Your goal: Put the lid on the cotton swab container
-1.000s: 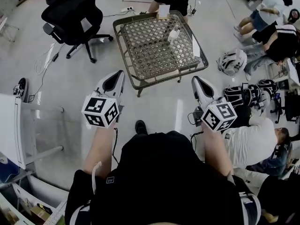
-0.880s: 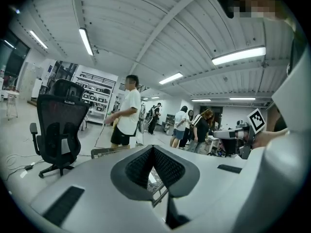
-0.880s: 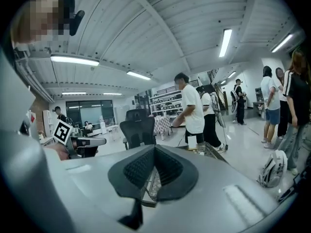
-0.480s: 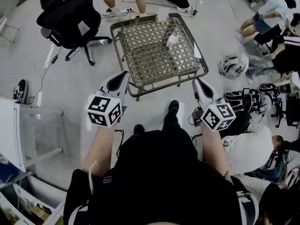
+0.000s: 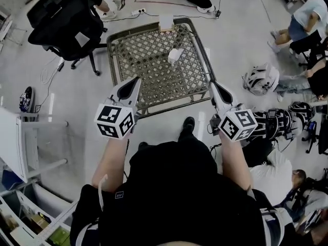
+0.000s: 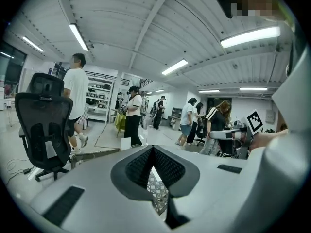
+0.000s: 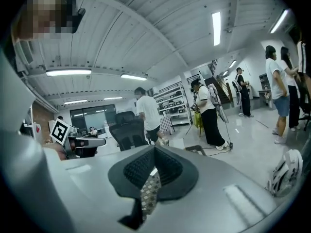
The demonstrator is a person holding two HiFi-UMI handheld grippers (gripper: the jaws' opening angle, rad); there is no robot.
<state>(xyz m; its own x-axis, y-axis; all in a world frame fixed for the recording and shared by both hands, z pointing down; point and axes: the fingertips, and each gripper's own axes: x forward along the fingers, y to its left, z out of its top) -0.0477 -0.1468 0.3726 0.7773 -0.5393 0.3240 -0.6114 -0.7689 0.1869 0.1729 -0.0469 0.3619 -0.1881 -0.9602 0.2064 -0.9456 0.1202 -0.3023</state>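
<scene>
Squinting at the head view, I make out the cotton swab container (image 5: 176, 55) as that small white thing out ahead of both claws. It sits between their lines, a bit nearer the right one and well apart from either tip. I can't tell at this size whether its lid is on or off, or whether the lid is actually the flat white box (image 5: 165, 21) farther out beyond it at the far rim. The left claw (image 5: 137, 80) is pressed together with nothing in it. Same deal for the right claw (image 5: 212, 84): pads meeting, empty.

What worries me is that both claws are closed, so if I come in without spreading one first I'll just shove the thing. It looks light, and I'd guess a nudge could tip it or send it skidding off. The open weave could also snag a small lid or leave it sitting crooked.

The table (image 5: 148, 88) is a low lattice top in a frame, right under and ahead of the claw tips. Pale shiny floor (image 5: 77, 96) all round, with a black office chair (image 5: 66, 24) out past the left claw and a backpack (image 5: 260, 78) out past the right one. People (image 6: 133, 115) are standing beyond the table.
</scene>
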